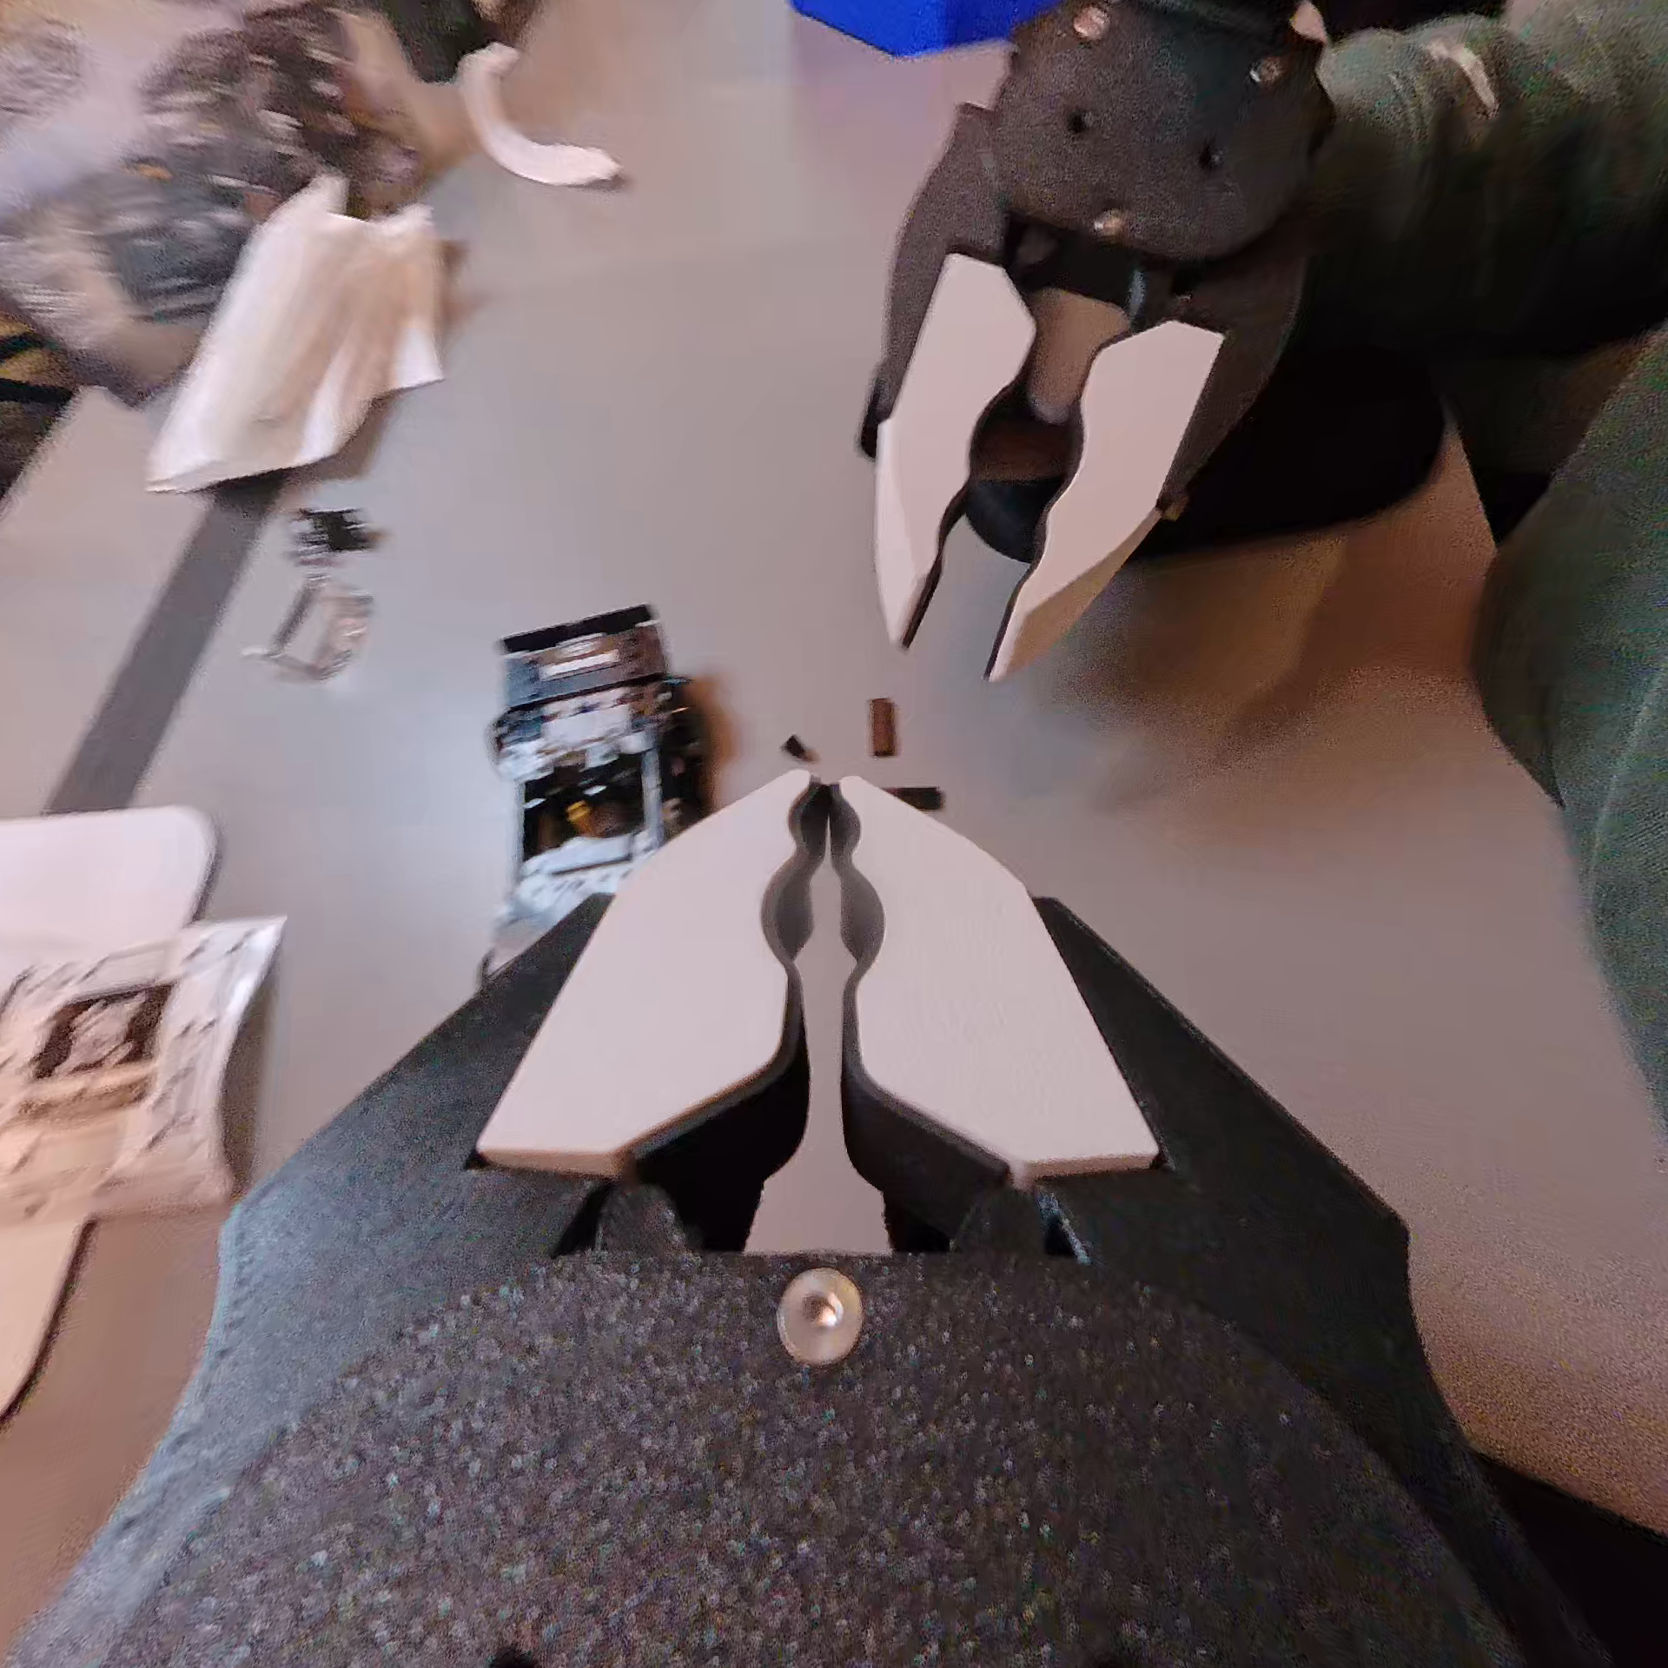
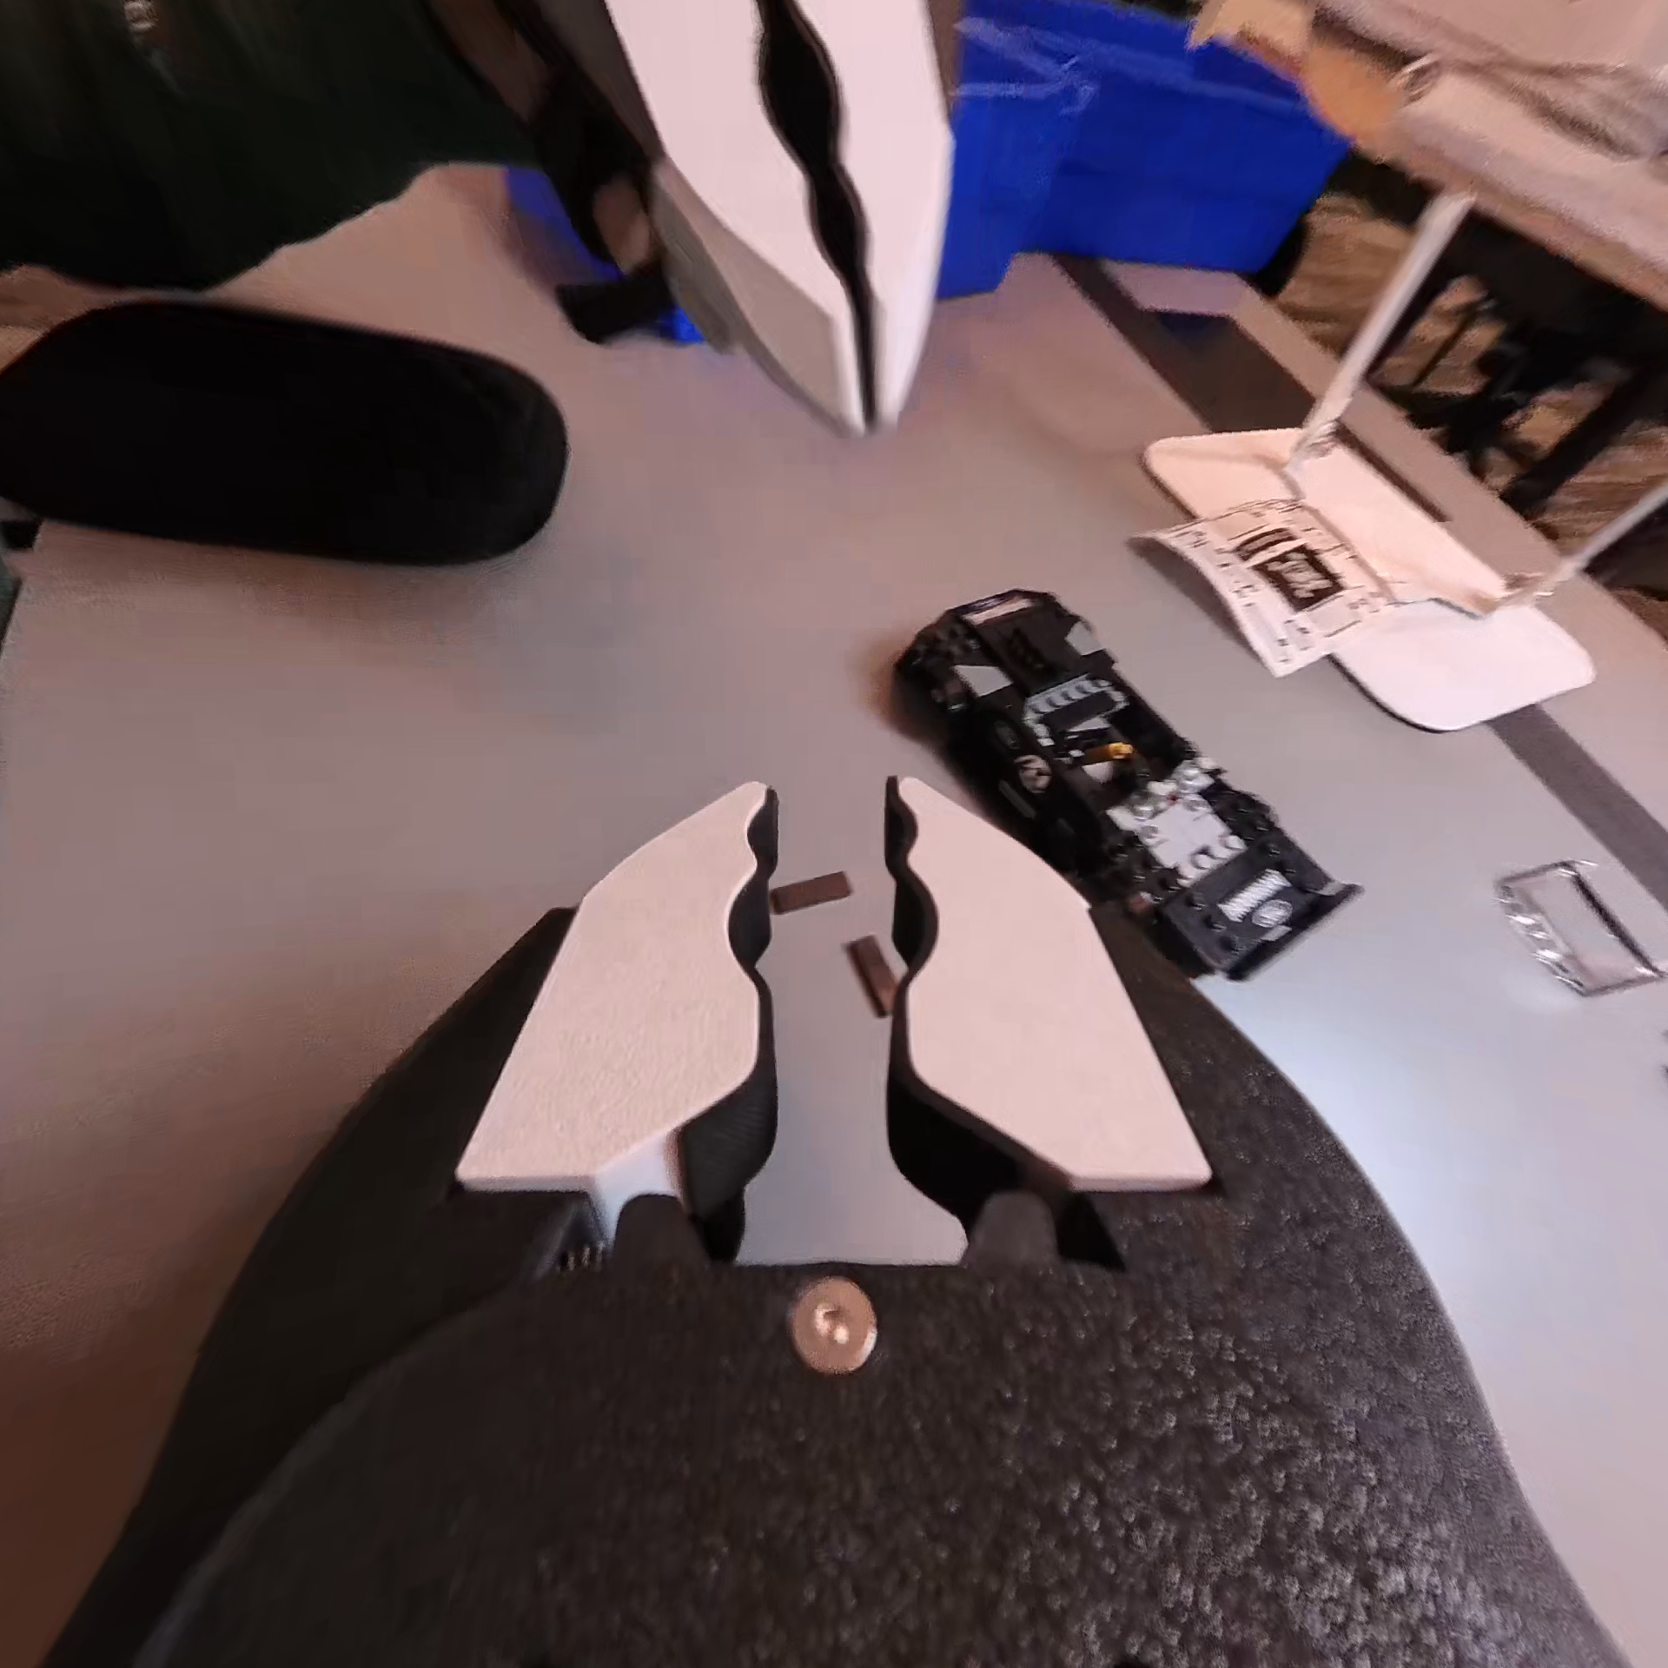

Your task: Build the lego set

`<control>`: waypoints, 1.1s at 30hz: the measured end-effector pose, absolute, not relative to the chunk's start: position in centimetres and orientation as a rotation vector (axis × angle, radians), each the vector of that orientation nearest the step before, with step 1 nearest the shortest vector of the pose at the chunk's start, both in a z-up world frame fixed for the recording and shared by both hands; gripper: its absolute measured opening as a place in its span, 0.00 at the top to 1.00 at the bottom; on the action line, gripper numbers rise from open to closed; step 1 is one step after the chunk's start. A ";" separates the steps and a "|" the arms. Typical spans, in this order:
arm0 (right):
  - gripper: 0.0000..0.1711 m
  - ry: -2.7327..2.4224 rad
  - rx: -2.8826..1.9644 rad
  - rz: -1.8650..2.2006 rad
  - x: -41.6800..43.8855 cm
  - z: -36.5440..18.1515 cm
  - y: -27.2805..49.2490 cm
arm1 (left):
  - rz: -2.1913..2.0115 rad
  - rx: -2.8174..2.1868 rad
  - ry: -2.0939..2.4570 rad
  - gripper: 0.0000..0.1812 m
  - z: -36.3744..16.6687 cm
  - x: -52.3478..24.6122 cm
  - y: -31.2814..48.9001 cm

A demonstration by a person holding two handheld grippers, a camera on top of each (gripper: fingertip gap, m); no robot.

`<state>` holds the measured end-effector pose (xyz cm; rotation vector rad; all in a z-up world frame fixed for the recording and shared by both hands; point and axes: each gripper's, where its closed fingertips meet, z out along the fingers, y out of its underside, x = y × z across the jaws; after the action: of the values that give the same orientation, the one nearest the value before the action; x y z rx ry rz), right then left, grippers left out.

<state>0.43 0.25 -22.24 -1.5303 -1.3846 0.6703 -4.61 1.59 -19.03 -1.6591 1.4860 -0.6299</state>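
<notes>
A: Where's the car?
B: Mid-right on the counter; two small brown tiles lie lower centre.
A: Grippers?
B: Left gripper is closed, apparently empty; right gripper gapes, empty, around the tiles. They're light, slippery; pinch the long edges.

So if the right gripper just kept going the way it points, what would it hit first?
Probably a small brown brick lying on the grey table between the open right gripper's tips; a second brick lies beside it. Depth is unclear.
</notes>
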 end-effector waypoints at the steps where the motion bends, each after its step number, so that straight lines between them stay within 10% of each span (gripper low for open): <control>1: 0.87 -1.334 -1.524 0.667 0.9 -21.6 0.8 | -0.606 -1.669 1.426 1.00 -17.9 -6.0 2.0; 8: 0.85 -0.906 -1.499 0.622 6.0 -17.6 5.2 | -0.147 -1.871 0.931 0.98 -11.3 -23.2 7.1; 16: 0.85 -0.826 -1.501 0.570 7.5 -17.3 6.4 | 0.065 -2.525 0.774 0.84 -20.7 -40.2 7.6; 33: 0.86 -0.801 -1.622 0.490 7.6 -18.8 7.5 | -0.092 -2.687 1.107 0.99 -27.8 -41.9 7.2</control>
<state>7.57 7.53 -18.76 -1.6224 -0.8008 0.4903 -41.94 7.25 -27.77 -2.6870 1.1070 -0.0917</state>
